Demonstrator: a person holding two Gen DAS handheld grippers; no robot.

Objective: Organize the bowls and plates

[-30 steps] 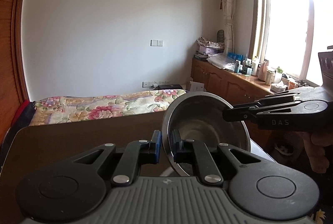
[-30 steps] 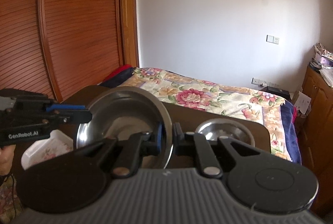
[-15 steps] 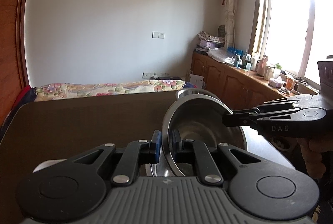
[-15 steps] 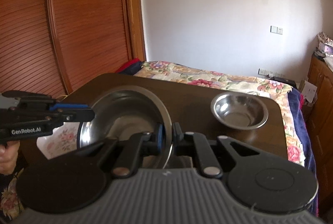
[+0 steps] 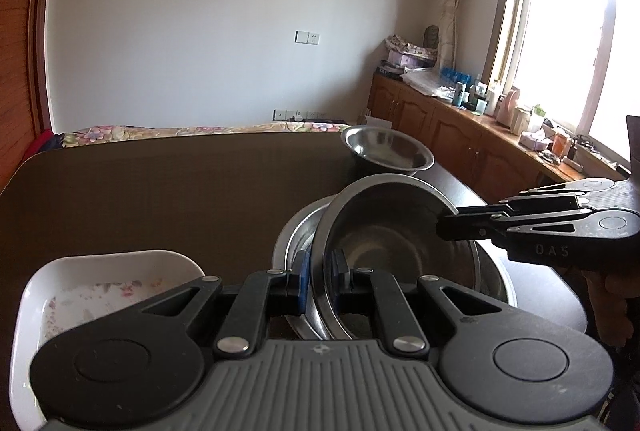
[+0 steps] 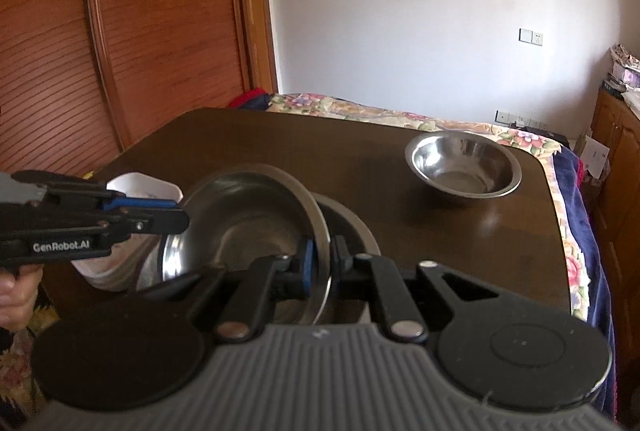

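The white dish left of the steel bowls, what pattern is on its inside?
A pink floral print on the white dish, clearest in the left wrist view.

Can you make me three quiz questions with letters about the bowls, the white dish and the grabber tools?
1. Where is the lone steel bowl?
A. inside the white dish
B. alone near the table's far corner
C. on the bed

2. How many steel bowls are in view?
A. one
B. three
C. five

3. What state is the held bowl in?
A. tilted, its rim pinched by both tools
B. flat on the table, untouched
C. upside down

Answers:
1 B, it stands apart on the bare dark table.
2 B, the lone one, the held one and a larger bowl under it.
3 A, the left tool and right tool each clamp its rim, and it leans above the larger bowl, beside the white floral dish.
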